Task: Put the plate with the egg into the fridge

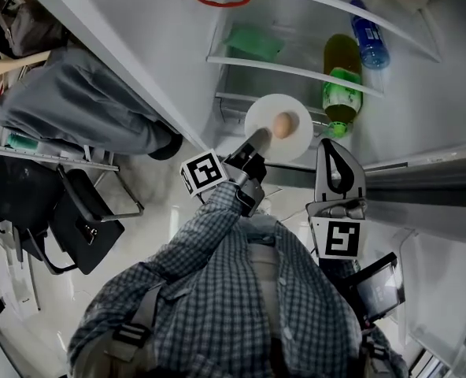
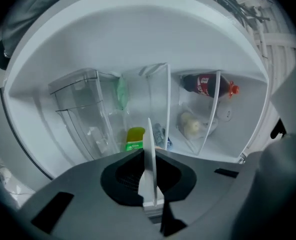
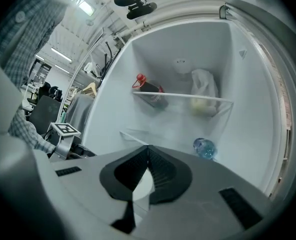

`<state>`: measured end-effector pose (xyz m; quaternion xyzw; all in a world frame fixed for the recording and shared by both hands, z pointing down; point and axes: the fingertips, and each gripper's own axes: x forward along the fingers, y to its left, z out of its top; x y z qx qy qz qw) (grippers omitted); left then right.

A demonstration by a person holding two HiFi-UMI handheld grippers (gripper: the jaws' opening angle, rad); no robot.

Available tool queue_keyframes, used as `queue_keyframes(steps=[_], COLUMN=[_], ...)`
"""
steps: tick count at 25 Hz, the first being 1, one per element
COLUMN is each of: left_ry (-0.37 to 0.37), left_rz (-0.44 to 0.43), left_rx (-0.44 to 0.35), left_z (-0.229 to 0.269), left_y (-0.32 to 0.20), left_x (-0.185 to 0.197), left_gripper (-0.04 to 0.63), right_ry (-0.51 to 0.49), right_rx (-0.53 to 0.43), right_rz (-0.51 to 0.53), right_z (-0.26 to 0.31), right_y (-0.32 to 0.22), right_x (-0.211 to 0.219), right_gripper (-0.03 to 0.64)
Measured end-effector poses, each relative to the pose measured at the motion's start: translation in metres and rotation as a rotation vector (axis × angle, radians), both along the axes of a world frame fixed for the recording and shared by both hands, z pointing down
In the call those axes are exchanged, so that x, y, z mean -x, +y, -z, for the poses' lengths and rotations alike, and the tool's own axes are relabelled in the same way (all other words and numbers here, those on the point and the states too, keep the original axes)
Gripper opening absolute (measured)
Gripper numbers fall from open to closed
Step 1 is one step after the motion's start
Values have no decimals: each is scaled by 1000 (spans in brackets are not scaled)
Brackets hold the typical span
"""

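A white plate (image 1: 264, 115) carrying a brown egg (image 1: 282, 124) hangs level in front of the open fridge's lower shelves (image 1: 296, 68). My left gripper (image 1: 257, 139) is shut on the plate's near rim. In the left gripper view the plate (image 2: 149, 149) shows edge-on, clamped between the jaws of the left gripper (image 2: 149, 159), and the egg is hidden. My right gripper (image 1: 333, 148) stands to the right of the plate, shut and holding nothing. In the right gripper view the right gripper (image 3: 148, 151) has its jaws together and points into the fridge.
Inside the fridge are a green-labelled bottle (image 1: 342, 85), a blue water bottle (image 1: 368, 34), a green packet (image 1: 253, 42), a cola bottle (image 2: 205, 84) and a pale bag (image 3: 204, 96). The fridge door (image 1: 430, 176) stands open at right. A seated person (image 1: 75, 101) and a black chair (image 1: 68, 219) are at left.
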<state>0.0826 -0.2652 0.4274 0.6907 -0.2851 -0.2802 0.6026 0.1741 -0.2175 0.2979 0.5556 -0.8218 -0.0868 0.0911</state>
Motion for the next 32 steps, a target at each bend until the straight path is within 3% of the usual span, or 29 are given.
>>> queue_keyframes(steps=[19, 24, 32], left_ry=[-43, -47, -64], left_rz=[118, 128, 124], left_rx=[84, 113, 133], left_z=[-57, -70, -78], left_y=[-59, -67, -74], left_x=[-11, -11, -12], left_gripper=[26, 26, 26], right_ry=[40, 141, 333], right_rx=[49, 65, 210], right_rz=[5, 42, 127], right_z=[-28, -39, -94], right_y=[-25, -28, -31], right_x=[-39, -33, -10], right_gripper=[6, 6, 8])
